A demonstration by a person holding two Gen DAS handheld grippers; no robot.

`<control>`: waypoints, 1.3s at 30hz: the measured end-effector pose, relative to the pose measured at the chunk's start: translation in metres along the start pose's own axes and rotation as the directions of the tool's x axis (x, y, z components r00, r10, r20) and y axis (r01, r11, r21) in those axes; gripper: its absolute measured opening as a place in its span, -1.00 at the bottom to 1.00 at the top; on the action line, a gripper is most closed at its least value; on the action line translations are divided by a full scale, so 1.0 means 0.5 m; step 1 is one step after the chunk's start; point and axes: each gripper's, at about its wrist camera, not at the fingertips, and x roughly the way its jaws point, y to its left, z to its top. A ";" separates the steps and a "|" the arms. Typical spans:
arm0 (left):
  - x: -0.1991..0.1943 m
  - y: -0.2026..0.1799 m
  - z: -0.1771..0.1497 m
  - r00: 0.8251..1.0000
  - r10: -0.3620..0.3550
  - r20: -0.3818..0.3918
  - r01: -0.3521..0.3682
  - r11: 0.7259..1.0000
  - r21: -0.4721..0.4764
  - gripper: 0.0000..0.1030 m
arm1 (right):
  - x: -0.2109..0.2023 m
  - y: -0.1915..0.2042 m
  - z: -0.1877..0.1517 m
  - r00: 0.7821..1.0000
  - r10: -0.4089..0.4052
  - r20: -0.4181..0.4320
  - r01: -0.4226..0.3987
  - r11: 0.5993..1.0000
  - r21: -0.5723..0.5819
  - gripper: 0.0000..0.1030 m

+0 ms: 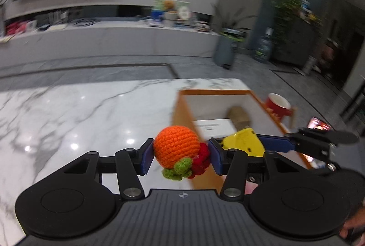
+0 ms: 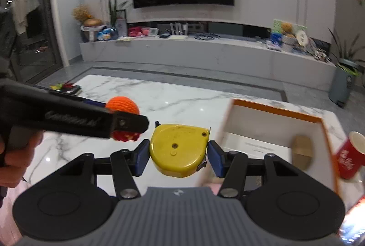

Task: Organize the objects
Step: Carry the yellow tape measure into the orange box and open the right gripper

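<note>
Left wrist view: left gripper clamped on a crocheted orange toy with green and red knitted bits at its lower end — blue pads pressed to both sides, toy held clear above the marble table. Just right of it, an orange-rimmed box with white inner walls stands on the table; inside lie a white paper and a tan object (blurred, possibly a brush or block). The yellow tape measure shows past the right finger, carried by the other tool. A red cup stands beyond the box's far wall.

Right wrist view: right gripper closed on the tape measure, flat face toward the camera, held above the table near the box's left edge. The left tool crosses the left of the frame with the orange toy partly hidden behind it. Red cup at the box's right side.
</note>
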 end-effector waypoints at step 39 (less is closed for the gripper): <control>0.364 -0.159 0.016 0.971 -0.019 -0.240 0.120 0.902 0.415 0.12 | 0.349 -0.315 0.037 0.679 -0.241 -0.694 0.088 0.965 -0.249 0.10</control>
